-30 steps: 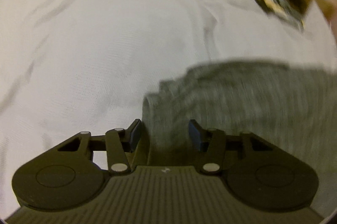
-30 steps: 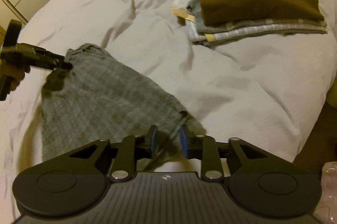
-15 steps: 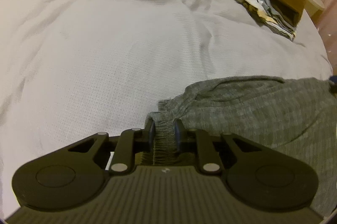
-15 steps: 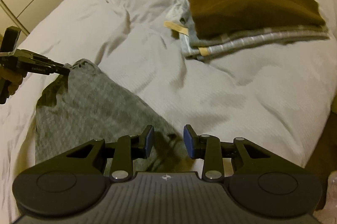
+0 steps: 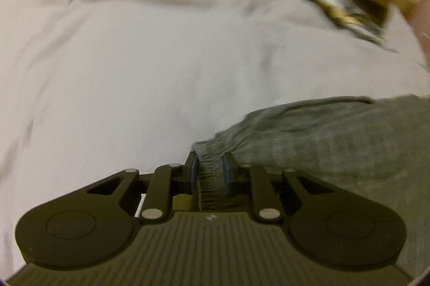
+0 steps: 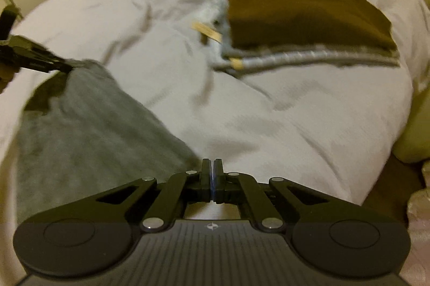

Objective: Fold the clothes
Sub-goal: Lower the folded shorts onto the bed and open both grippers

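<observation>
Grey garment [image 6: 88, 125] spread across the white bed [image 6: 282, 111], lying from 9 to 7 o'clock in the right wrist view, with one ribbed corner lifted at 9 o'clock. Left tongs [image 5: 209, 167] pinch that ribbed edge between their blue pads; in the left wrist view the cloth trails away toward 3 o'clock. Right tongs [image 6: 212, 173] are pressed together at the garment's near corner, at about 6 o'clock; whether any fabric lies between the pads cannot be told, since only a thin line shows there. Folded stack [image 6: 301, 14], a brown piece on top of grey striped ones, rests well apart at 1 o'clock. Both views are blurred, which suggests motion.

Judged risks: if the right tongs closed on nothing, lifting would raise only the left corner, and the garment would hang askew and fold crooked. The left grip sits on a narrow bunched hem; a quick pull could slide it out of the pads. Soft, creased bedding may drag on the cloth and leave wrinkles under any fold. A wide swing toward 1 o'clock could disturb the stack.
</observation>
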Demonstrator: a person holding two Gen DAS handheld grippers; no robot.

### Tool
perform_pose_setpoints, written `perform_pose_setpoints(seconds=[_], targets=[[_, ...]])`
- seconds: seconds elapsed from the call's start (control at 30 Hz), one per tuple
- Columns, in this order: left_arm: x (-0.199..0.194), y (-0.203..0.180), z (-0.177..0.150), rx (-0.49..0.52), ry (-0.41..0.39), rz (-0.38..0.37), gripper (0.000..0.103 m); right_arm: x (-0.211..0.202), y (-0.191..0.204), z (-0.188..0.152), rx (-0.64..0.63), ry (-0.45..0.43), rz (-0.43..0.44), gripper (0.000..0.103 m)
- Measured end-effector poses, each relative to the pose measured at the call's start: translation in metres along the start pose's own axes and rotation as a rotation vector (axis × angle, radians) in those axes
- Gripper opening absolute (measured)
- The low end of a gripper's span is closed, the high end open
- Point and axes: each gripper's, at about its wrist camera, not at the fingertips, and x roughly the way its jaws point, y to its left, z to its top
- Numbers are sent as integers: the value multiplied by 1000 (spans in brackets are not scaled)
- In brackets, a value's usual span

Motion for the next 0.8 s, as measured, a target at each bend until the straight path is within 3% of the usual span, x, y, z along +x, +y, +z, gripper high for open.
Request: perform_pose_setpoints(seconds=[0.1, 0.17, 0.3, 0.53, 0.6, 0.7, 0.8], targets=[[7, 6, -1, -47, 26, 23, 27, -2, -13, -3, 27, 20, -14, 0], [-7, 12, -4, -88, -13, -10, 28, -9, -18, -1, 35, 15, 3, 1], [-43, 7, -16, -153, -89, -1, 28, -22, -12, 11, 41, -15, 72, 13], [-102, -34, -64, -286, -179, 6, 28, -9, 34, 36, -128, -16, 226, 15], [-108, -58, -81, -319, -180, 6, 30, 8, 41, 38, -193, 32, 226, 14], [-118, -90, -112, -381, -154, 23, 31, 25, 39, 32, -250, 132, 135, 14], [-124, -122, -143, -440, -133, 42, 33, 13, 28, 26, -229, 139, 90, 15]])
